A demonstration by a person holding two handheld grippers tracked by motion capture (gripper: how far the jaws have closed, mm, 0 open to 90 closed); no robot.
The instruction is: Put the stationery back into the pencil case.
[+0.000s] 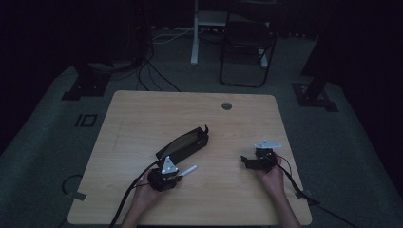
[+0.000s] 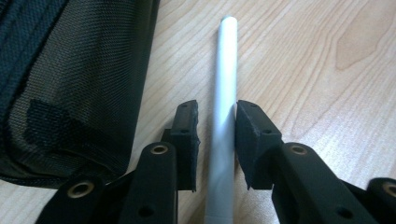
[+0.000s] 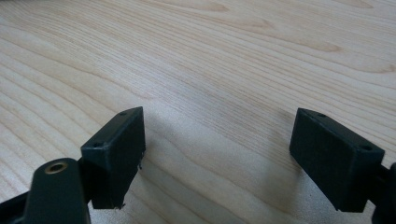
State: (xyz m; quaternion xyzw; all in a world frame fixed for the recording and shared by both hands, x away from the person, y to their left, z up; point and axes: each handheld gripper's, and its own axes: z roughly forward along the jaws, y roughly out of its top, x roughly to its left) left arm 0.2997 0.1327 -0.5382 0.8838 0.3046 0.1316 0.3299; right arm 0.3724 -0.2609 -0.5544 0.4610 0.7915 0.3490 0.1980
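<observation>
1. White pen (image 2: pixel 223 93) lies flat on the bench (image 1: pixel 142 114), just beside the black fabric pencil case (image 1: pixel 184 143), on the case's near side.
2. Pen's long axis runs straight out along the left gripper (image 2: pixel 217 140), away from the hand; the barrel sits between the jaws.
3. Left jaws narrowed around the barrel; a thin gap shows on each side, so not yet clamped, as I read it.
4. Case flank lies close to one left jaw; it could be snagged.
5. Right gripper (image 3: pixel 217 154): jaws wide apart, nothing between them, well apart from the case, over bare bench.
</observation>
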